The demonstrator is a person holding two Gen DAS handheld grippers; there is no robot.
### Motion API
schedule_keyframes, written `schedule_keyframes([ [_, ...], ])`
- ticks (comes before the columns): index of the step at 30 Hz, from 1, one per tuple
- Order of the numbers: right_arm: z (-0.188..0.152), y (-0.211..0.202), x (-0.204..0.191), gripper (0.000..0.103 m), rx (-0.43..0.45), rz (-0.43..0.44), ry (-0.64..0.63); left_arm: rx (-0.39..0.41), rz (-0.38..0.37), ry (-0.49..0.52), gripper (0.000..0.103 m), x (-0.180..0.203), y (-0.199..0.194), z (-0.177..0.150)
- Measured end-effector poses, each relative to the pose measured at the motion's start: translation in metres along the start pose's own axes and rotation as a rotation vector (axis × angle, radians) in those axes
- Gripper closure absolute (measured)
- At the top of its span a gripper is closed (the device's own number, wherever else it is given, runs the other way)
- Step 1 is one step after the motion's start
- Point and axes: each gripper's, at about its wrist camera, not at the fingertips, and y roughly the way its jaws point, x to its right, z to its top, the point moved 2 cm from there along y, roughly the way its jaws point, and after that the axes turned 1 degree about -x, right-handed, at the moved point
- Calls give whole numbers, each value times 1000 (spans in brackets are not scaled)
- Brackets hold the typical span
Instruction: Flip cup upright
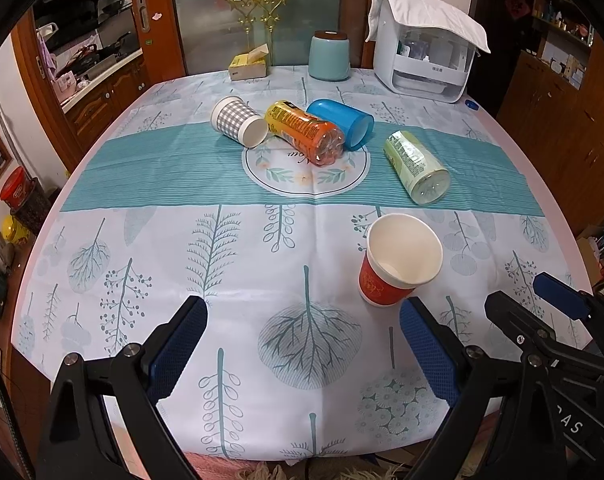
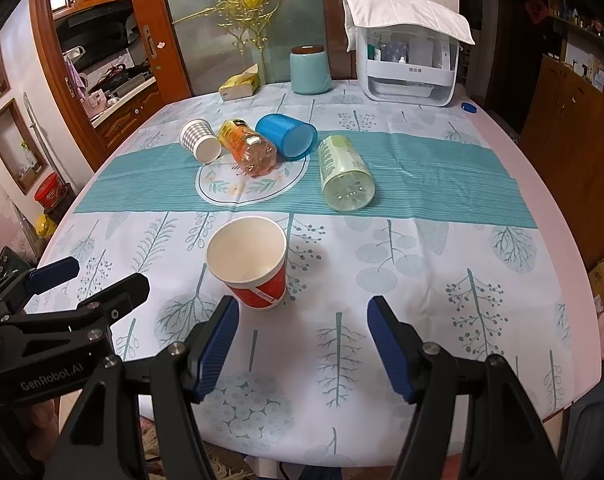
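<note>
A red paper cup (image 1: 398, 260) with a white inside stands upright on the tablecloth, mouth up; it also shows in the right wrist view (image 2: 252, 264). A grey checked cup (image 1: 238, 122) (image 2: 200, 140) and a blue plastic cup (image 1: 342, 122) (image 2: 288, 136) lie on their sides on the teal band. My left gripper (image 1: 302, 344) is open and empty, low over the near table, left of the red cup. My right gripper (image 2: 302, 344) is open and empty, just short of the red cup; it also shows in the left wrist view (image 1: 538, 300).
An orange bottle (image 1: 304, 132) and a pale green bottle (image 1: 416, 166) lie on their sides among the cups. At the far edge stand a teal canister (image 1: 329, 58), a yellow tissue box (image 1: 248, 65) and a white cloth-covered appliance (image 1: 422, 56).
</note>
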Motion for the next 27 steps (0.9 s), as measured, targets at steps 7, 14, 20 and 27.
schedule_keyframes([
  [7, 0, 0, -1, 36, -1, 1, -1, -2, -3, -1, 7, -1, 1, -1],
  [14, 0, 0, -1, 36, 1, 1, -2, -1, -2, 0, 7, -1, 1, 0],
  [20, 1, 1, -1, 36, -3, 3, -1, -4, -4, -2, 7, -1, 2, -1],
  [27, -1, 1, -2, 36, -6, 4, 0, -14, -3, -5, 7, -1, 3, -2],
])
